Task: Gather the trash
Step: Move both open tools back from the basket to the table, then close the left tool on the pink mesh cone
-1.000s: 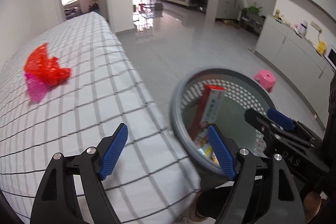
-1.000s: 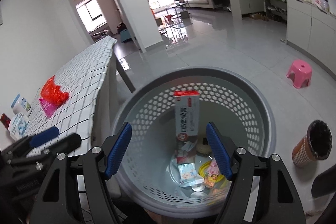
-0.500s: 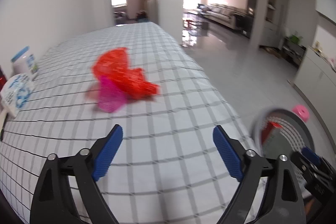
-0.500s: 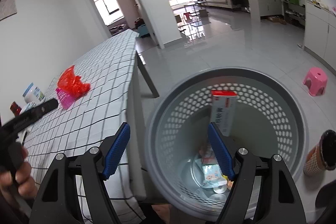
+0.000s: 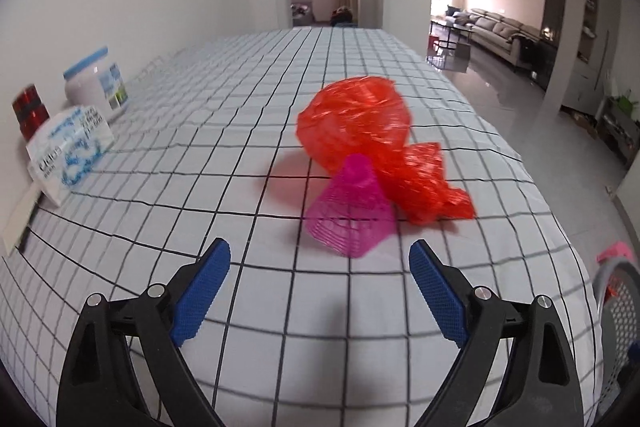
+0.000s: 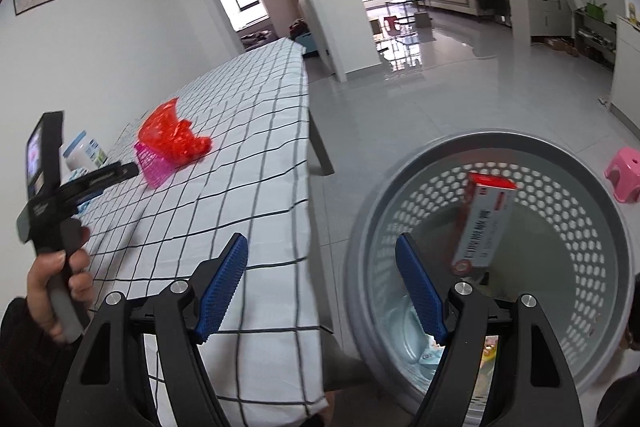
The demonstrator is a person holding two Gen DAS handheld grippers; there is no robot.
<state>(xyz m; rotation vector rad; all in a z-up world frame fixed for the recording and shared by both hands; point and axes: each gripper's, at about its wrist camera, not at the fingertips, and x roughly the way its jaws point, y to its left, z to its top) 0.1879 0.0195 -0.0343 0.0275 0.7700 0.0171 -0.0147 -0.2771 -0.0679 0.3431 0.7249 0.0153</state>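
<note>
Trash on table: red crumpled plastic bag [image 5: 360, 131] and pink mesh shuttlecock-shaped piece [image 5: 352, 211] lie touching each other on the checked tablecloth [image 5: 240, 131], toward the table's right edge in the left wrist view.
Left gripper [image 5: 319, 289]: fingers spread apart, nothing between them; it hovers over the cloth just short of the pink piece, which sits ahead between the two blue pads [image 5: 200, 291].
Right gripper [image 6: 322, 289]: fingers spread, empty; it sits over the gap between the table edge and the basket.
Basket [image 6: 592, 163]: grey, perforated wall, on the floor just beside the table; a red-and-white carton [image 6: 484, 223] leans upright inside, with small wrappers at the bottom.
Left side of table: white jar with blue lid [image 5: 96, 83], blue-printed packet [image 5: 68, 151], red item [image 5: 30, 111] near the wall.
Floor: pink stool [image 6: 624, 173], well apart from the table.
</note>
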